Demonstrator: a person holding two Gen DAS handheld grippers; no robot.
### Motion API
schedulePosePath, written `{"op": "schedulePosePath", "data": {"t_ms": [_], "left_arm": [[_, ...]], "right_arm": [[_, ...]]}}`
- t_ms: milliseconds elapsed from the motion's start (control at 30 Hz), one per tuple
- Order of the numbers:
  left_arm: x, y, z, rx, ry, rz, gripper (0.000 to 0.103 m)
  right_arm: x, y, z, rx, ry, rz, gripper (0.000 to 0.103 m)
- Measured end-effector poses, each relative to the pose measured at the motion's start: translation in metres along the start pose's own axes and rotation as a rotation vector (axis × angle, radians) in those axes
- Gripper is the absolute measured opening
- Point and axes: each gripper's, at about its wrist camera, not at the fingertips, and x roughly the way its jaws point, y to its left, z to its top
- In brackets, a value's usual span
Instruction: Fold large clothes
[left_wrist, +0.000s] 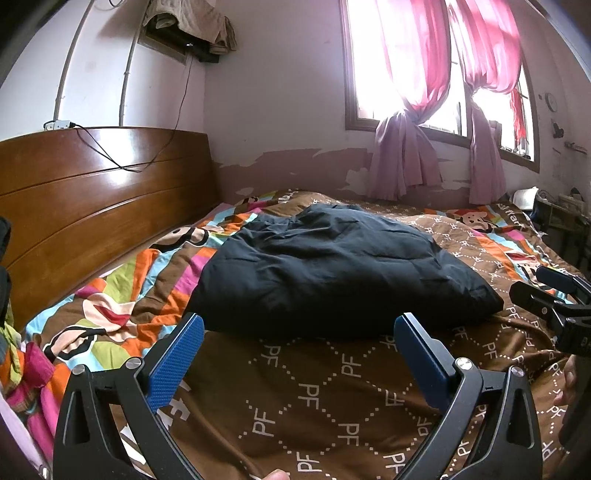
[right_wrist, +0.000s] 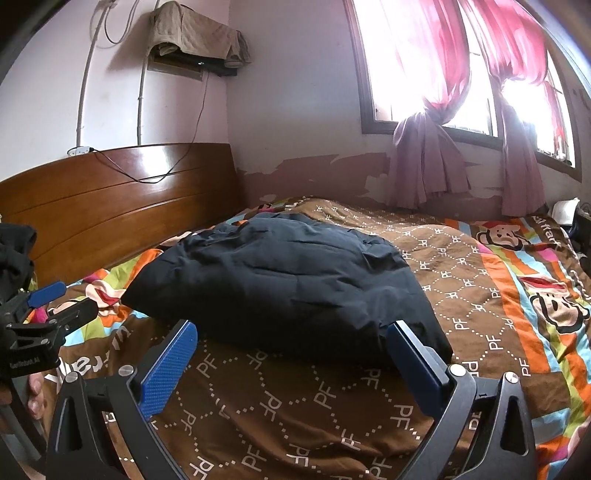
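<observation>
A large dark navy padded garment (left_wrist: 332, 269) lies folded in a bulky mound on the bed's patterned cover; it also shows in the right wrist view (right_wrist: 288, 284). My left gripper (left_wrist: 299, 325) is open and empty, its blue pads (left_wrist: 177, 362) just short of the garment's near edge. My right gripper (right_wrist: 291, 332) is open and empty, close to the garment's near edge, its right pad (right_wrist: 417, 362) beside the garment's near right corner. Each gripper shows at the edge of the other's view: the right one (left_wrist: 546, 295), the left one (right_wrist: 55, 299).
The bed has a brown and striped cartoon cover (left_wrist: 332, 406) and a wooden headboard (left_wrist: 92, 192) on the left. A window with pink curtains (left_wrist: 424, 74) is behind the bed. Colourful cloth (left_wrist: 29, 369) lies at the left edge. A cluttered stand (left_wrist: 561, 210) is at far right.
</observation>
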Motion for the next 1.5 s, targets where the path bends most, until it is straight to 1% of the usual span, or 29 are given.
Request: {"op": "schedulePosePath", "data": {"t_ms": [1500], "left_arm": [[0.0008,-0.003,-0.0039,-0.001,0.013,-0.003,0.101]], "right_arm": [[0.0021,0.0062,0.0014,-0.008,-0.004,-0.005,0.103]]}}
